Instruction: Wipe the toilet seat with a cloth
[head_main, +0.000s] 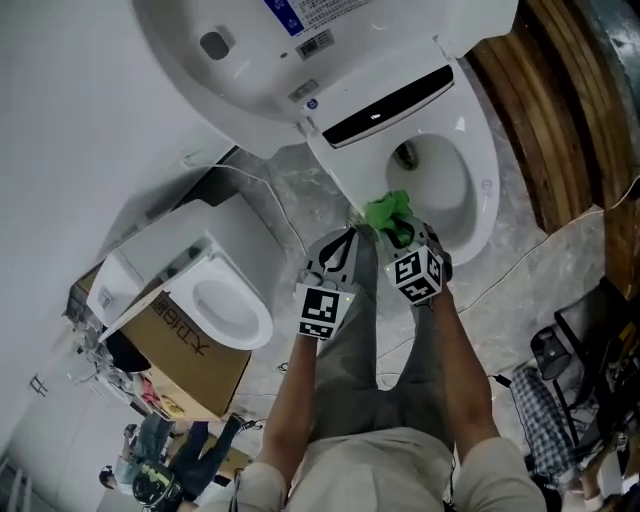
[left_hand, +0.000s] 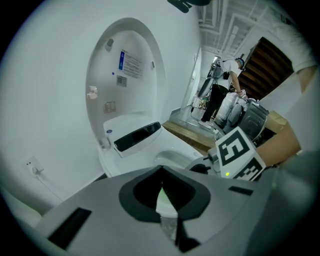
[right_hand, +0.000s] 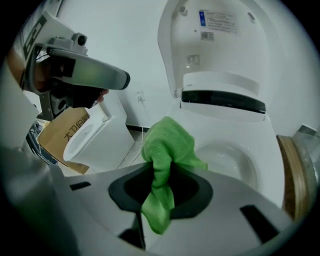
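Observation:
A white toilet stands with its lid (head_main: 250, 50) raised, and the seat rim (head_main: 487, 185) rings the open bowl. My right gripper (head_main: 400, 234) is shut on a green cloth (head_main: 387, 211), held just above the near left edge of the rim. In the right gripper view the cloth (right_hand: 165, 145) bunches out of the jaws of the right gripper (right_hand: 159, 172), with the bowl (right_hand: 235, 160) just beyond. My left gripper (head_main: 344, 240) hangs beside it on the left, shut and holding nothing. In its own view the left gripper (left_hand: 161, 174) points at the toilet lid (left_hand: 125, 65).
A second, smaller toilet (head_main: 215, 300) rests on a cardboard box (head_main: 190, 360) at the left. A wooden platform (head_main: 560, 120) borders the right side. A cable (head_main: 540, 250) trails over the marble floor, and dark bags (head_main: 560, 390) lie at lower right. People (left_hand: 222, 92) stand far off.

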